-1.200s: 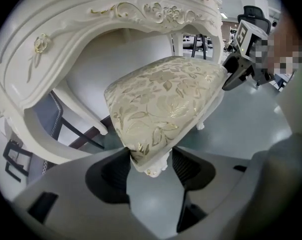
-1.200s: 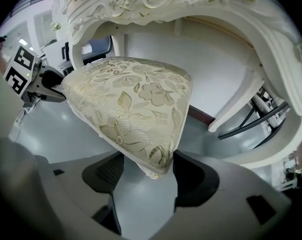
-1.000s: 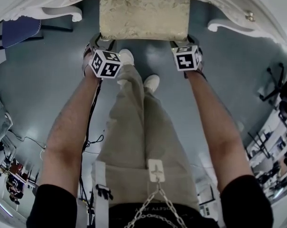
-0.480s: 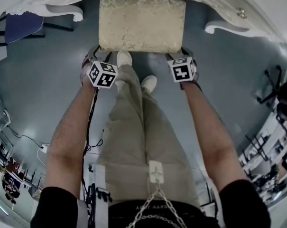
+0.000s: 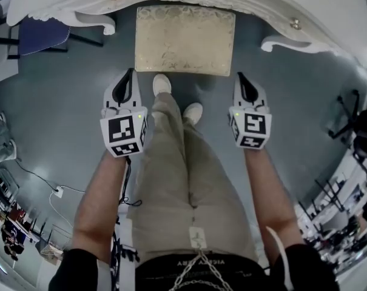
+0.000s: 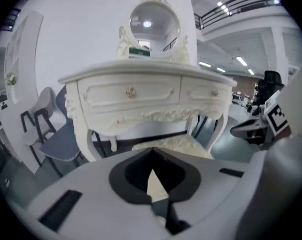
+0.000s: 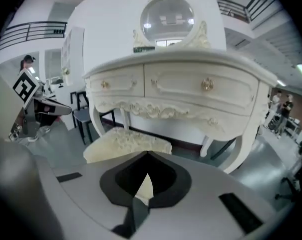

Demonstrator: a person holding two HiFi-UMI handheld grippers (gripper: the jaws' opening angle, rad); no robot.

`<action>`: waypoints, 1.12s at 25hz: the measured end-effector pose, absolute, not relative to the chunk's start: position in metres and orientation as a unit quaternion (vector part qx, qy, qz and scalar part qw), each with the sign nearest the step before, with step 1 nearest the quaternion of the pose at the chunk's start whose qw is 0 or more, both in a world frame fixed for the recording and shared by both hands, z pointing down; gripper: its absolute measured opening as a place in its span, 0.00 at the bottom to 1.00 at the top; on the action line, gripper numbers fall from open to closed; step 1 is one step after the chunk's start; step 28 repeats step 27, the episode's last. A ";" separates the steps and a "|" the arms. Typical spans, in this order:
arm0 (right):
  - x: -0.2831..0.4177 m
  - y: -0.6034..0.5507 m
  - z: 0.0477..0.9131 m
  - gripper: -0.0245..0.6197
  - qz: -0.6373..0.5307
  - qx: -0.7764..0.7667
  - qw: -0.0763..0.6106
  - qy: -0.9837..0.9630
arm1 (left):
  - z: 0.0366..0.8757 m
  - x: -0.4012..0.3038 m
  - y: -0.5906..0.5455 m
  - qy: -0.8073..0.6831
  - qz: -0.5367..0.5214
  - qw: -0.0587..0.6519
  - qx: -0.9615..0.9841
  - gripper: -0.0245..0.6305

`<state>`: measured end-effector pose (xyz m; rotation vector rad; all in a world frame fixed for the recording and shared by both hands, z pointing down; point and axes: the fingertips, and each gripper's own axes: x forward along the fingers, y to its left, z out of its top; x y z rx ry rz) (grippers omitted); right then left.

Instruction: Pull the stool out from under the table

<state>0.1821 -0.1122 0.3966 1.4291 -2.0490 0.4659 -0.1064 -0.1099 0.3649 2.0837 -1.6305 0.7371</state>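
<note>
Stool [image 5: 185, 40] unheld, judged mostly clear of the dressing table [image 5: 62, 8].
Left gripper [image 5: 130, 76] and right gripper [image 5: 241, 79] just closed, empty, stool ahead of both; further pull would need re-gripping.

My right gripper [image 7: 147, 159] fills the bottom of the picture. Its two jaws have just been closing, and now they sit tight together with nothing between them. Past them I see the stool [image 7: 125, 140]. It has a pale, bumpy seat and sits low on the grey floor [image 7: 61, 134]. My gripper is not touching it. Behind the stool stands the big white table [image 7: 190, 91], with curly legs and little gold knobs [image 7: 206, 84] on its drawers. A round mirror [image 7: 166, 19] sits on top. Far to the left I see my left gripper [image 7: 66, 109] with its black-and-white cube. A dark chair [image 7: 83, 115] stands by the table's leg there.
</note>
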 end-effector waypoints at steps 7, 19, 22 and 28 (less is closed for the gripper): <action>0.153 -0.123 0.279 0.04 0.113 0.544 0.189 -0.810 | 0.227 -0.059 -0.127 -0.589 0.128 0.138 0.786 0.04; 0.125 -0.104 0.284 0.04 0.154 0.519 0.183 -0.821 | 0.222 -0.033 -0.133 -0.553 0.152 0.118 0.810 0.04; 0.128 -0.101 0.294 0.04 0.160 0.521 0.193 -0.816 | 0.237 -0.027 -0.129 -0.540 0.164 0.122 0.817 0.04; 0.127 -0.110 0.305 0.04 0.171 0.518 0.205 -0.812 | 0.264 -0.019 -0.136 -0.519 0.177 0.134 0.825 0.04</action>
